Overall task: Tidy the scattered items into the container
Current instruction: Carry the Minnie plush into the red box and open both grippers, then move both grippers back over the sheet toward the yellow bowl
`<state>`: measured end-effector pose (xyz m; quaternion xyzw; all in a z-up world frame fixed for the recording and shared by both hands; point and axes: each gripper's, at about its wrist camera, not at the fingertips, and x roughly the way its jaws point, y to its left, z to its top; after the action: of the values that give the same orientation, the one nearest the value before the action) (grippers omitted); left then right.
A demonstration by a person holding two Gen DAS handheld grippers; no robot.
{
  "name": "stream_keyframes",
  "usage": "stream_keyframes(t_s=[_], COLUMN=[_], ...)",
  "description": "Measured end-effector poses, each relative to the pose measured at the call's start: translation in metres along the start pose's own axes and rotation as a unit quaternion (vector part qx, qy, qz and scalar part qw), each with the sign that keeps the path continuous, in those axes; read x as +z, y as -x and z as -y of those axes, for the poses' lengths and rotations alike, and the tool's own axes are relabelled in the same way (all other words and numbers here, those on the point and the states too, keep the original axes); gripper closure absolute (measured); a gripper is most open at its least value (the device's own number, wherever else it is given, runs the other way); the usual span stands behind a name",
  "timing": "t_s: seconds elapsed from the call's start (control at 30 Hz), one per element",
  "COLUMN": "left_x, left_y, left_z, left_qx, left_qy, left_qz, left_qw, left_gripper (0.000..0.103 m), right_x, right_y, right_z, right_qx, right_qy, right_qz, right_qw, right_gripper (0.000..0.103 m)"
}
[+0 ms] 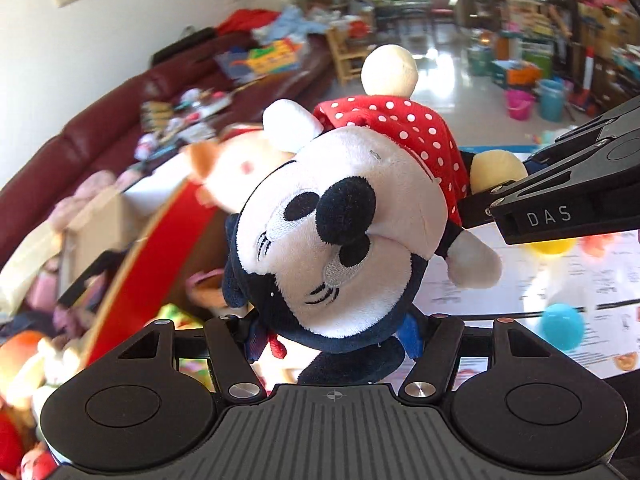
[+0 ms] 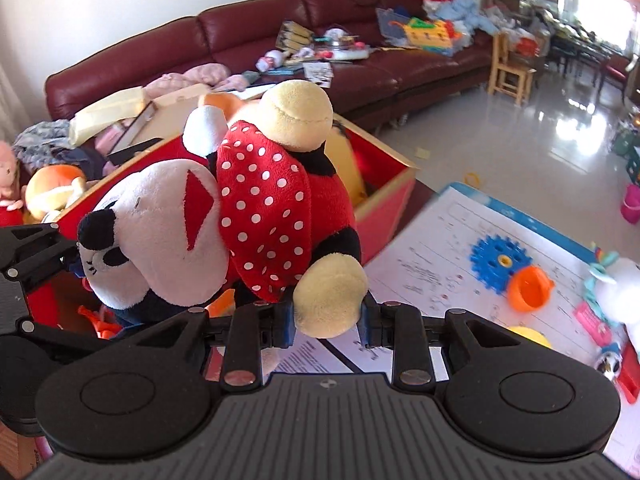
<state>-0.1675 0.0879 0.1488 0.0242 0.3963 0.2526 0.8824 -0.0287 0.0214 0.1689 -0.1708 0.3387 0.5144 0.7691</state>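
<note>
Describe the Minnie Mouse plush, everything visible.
The Minnie Mouse plush is soft fabric: white face, black nose, red white-dotted dress, cream shoes, white gloves. It hangs sideways in the air above the red toy box. The left gripper clamps its dark head; the right gripper clamps one shoe.

My plush mouse (image 2: 224, 216) wears red with white polka dots; cream feet, white face, black nose.
</note>
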Motion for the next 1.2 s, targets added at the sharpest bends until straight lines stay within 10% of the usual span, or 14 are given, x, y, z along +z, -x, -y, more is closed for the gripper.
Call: stream_keyframes(t_s=[0.23,0.37,1.2], left_x=[0.019,0.036,0.048], left_y=[-0.013,-0.058,-0.029], left_z=[-0.084,-0.117,-0.032], left_qx=[0.062,0.081,0.017], left_qy=[0.068,0.112,0.065], left_qz=[0.0,-0.042,0.025], left_qw=[0.9958,0.9894,0.9975], left_gripper=[0.035,0.02,0.008], right_x=[0.072,0.085,0.032], right_y=[-0.052,-0.068,-0.027], right_z=[-0.059,-0.068,0.032], right_qx=[0.026,-0.014,-0.068], right_qy=[0.068,0.069,-0.013], right_qz=[0.014,0.032,-0.008], right_qw=[0.997,0.997,0.998], right_gripper=[0.068,0.018,0.018])
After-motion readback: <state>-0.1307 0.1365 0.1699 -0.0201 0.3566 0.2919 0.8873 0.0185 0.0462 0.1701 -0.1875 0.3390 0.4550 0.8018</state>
